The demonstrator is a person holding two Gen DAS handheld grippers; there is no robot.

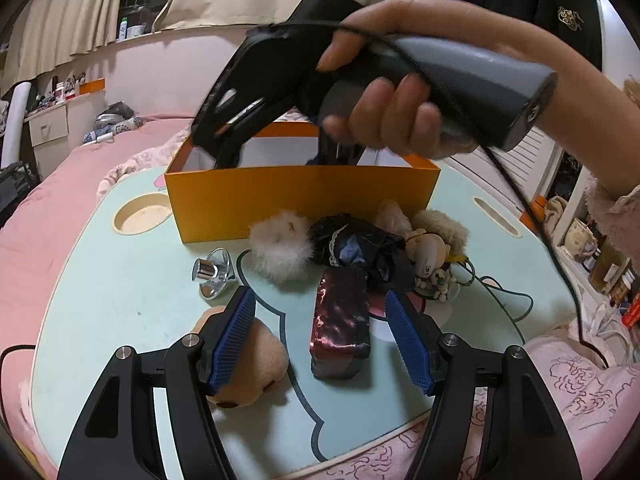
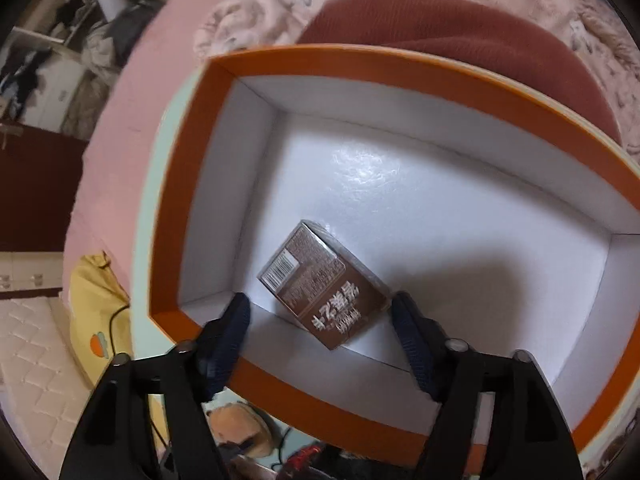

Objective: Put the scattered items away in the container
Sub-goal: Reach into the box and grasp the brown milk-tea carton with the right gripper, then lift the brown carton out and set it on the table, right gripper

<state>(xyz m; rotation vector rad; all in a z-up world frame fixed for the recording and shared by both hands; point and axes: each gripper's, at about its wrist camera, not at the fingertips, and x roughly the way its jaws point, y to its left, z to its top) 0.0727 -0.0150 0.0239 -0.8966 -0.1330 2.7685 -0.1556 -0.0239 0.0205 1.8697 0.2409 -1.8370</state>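
An orange box (image 1: 300, 200) with a white inside stands at the back of the pale blue table (image 1: 120, 280). In front of it lie a white fluffy pom (image 1: 280, 250), black lacy fabric (image 1: 356, 244), a small plush bear charm (image 1: 430, 248), a chrome fitting (image 1: 212, 272), a tan plush (image 1: 256, 360) and a dark red foil packet (image 1: 340, 320). My left gripper (image 1: 318, 294) hovers open astride the packet, pads apart from it. A hand holds my right gripper (image 1: 280, 158) tips-down inside the box. There a brown carton (image 2: 324, 284) lies between the open fingers of the right gripper (image 2: 320, 320).
The table has a round cup recess (image 1: 140, 214) at the left and a slot (image 1: 496, 216) at the right. A black cable (image 1: 520, 200) hangs from the right gripper. Pink bedding (image 1: 60, 184) surrounds the table. A rust-red knit hat (image 2: 460, 32) lies behind the box.
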